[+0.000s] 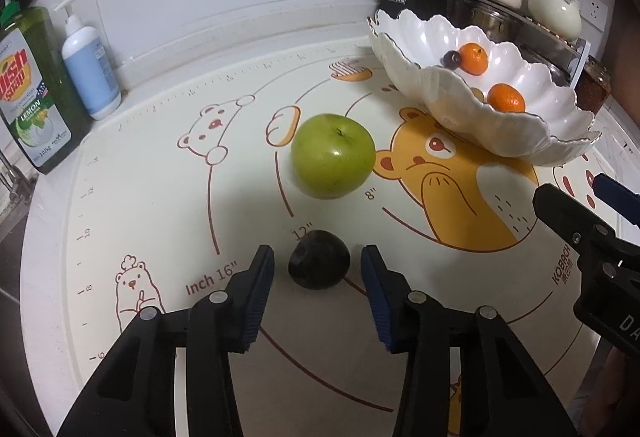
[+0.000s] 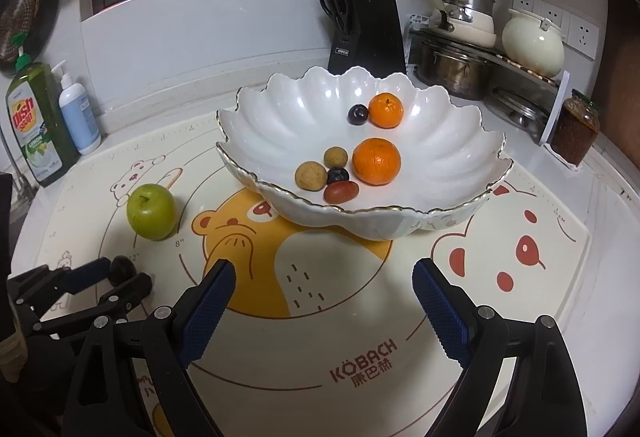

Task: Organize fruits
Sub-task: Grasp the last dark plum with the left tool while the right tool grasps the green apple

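Observation:
A dark plum [image 1: 319, 260] lies on the bear-print mat [image 1: 168, 221], between the tips of my open left gripper [image 1: 318, 269], not touched. A green apple [image 1: 333, 155] sits just beyond it. The white scalloped bowl [image 1: 412, 77] at the right holds two oranges [image 1: 474, 57] and small fruits. In the right wrist view my right gripper [image 2: 324, 285] is open and empty above the mat, in front of the bowl [image 2: 280, 109]. The bowl holds two oranges [image 2: 377, 161], two dark fruits, two brown ones and a red one. The apple [image 2: 152, 211], the plum [image 2: 122, 269] and my left gripper [image 2: 116, 277] are at the left.
A dish soap bottle [image 1: 34, 93] and a pump bottle [image 1: 90, 65] stand at the back left. A knife block [image 2: 366, 29], pots [image 2: 456, 65], a cream kettle [image 2: 532, 43] and a jar [image 2: 576, 133] line the back right.

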`<state>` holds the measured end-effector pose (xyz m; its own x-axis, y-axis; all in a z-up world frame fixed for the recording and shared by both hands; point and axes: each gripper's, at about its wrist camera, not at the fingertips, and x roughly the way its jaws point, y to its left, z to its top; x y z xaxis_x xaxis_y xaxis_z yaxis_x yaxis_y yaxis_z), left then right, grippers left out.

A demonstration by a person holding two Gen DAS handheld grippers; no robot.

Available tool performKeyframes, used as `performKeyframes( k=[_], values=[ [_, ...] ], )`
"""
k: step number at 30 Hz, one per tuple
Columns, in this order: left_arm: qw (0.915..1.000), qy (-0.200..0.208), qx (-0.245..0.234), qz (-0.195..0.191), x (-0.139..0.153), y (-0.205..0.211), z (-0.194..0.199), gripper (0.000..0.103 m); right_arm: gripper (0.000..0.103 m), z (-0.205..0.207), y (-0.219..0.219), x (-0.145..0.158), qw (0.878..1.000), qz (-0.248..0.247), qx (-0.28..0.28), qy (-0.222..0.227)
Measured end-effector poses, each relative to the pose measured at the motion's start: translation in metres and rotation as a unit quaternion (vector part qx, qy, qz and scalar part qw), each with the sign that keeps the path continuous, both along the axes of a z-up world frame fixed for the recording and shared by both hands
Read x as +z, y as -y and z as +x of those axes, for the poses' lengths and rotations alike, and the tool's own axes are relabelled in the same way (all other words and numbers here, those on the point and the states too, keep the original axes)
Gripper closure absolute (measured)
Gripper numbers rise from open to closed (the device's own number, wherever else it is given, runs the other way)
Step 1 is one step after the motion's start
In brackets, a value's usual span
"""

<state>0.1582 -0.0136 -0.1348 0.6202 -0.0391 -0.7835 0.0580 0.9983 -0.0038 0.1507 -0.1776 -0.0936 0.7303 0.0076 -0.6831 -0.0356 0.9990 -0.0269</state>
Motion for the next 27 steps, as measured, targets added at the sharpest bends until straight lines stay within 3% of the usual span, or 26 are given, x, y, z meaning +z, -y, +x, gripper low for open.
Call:
performKeyframes(
  k=[5,15,27],
  values=[
    [1.0000,0.002,-0.007,-0.001,0.001,0.001,-0.001,0.074,0.012,0.000,0.002,-0.002,1.000,0.005,-0.001,-0.002],
    [0.9999,0.006,0.003,-0.016,0.005,-0.015,-0.005,0.075,0.012,0.001,-0.013,0.000,1.000,0.004,0.014,0.000],
    [0.9977,0.016,0.059,-0.030,0.013,-0.070,-0.010,0.075,0.012,0.010,-0.071,0.005,0.997,0.006,0.075,0.007]
  ],
)
